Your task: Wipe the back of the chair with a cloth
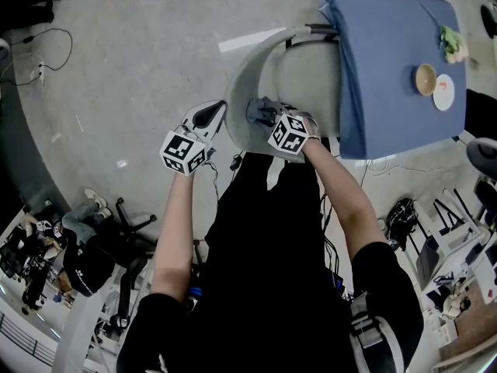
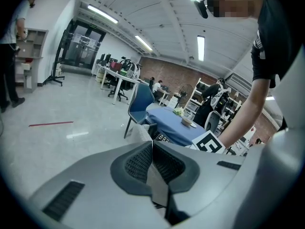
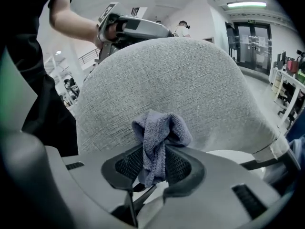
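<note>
a pale glossy floor point(image 1: 140, 61) spreads under everything. a bench point(image 1: 380, 68) draped in blue stands at the far right of the head view, and the chair point(image 1: 245, 76) is pushed in beside it, its seat close to the blue drape and its curved back turned toward the person. in the right gripper view that back fills the middle as a rounded grey fabric surface point(image 3: 167, 75).

the left hand-held gripper point(image 2: 151, 149) has its jaws brought together at the tips with nothing between them; it rests at the back's top edge point(image 1: 217, 112), and shows there from the other side too point(image 3: 131, 27). the right hand-held gripper point(image 3: 156, 151) is clamped on the cloth point(image 3: 159, 128), a blue-grey wad bunched above the pads and pressed up to the grey fabric, just beside the left gripper point(image 1: 260, 109).

on the bench, well away from the chair, a small bowl point(image 1: 425, 78) sits next to a white plate point(image 1: 443, 92).
</note>
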Action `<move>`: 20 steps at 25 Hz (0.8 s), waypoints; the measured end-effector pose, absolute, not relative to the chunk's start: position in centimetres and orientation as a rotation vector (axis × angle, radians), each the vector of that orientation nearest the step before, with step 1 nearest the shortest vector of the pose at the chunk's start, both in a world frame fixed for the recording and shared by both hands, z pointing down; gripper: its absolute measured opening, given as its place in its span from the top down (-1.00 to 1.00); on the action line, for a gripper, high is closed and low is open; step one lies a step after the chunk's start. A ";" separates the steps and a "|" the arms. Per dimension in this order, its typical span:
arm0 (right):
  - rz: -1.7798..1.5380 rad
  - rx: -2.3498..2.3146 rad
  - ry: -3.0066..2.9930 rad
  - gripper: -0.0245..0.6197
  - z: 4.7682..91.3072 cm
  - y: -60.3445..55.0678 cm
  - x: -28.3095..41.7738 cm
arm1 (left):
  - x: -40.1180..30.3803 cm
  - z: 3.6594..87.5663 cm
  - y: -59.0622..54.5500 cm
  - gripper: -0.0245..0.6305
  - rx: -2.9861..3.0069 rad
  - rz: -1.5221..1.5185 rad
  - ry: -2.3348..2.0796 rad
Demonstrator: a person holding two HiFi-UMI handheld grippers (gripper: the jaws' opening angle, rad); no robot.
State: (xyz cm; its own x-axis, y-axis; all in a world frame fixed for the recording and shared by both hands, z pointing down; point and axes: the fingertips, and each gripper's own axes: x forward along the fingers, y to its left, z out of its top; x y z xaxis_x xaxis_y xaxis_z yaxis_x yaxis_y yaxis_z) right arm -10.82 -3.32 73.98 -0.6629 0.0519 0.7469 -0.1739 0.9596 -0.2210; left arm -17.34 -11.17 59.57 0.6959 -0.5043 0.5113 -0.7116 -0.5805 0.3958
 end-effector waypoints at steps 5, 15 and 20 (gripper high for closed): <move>0.343 0.042 -2.262 0.49 74.3 -1.8 -10.4 | -17.3 59.7 -11.2 0.85 2.312 0.446 -0.929; 0.334 -0.101 -2.191 0.49 75.6 3.4 -7.9 | -17.6 59.6 -11.1 0.85 2.309 0.419 -0.949; 0.359 -0.131 -2.141 0.49 77.0 6.1 -5.7 | -17.6 59.7 -11.1 0.85 2.311 0.418 -0.953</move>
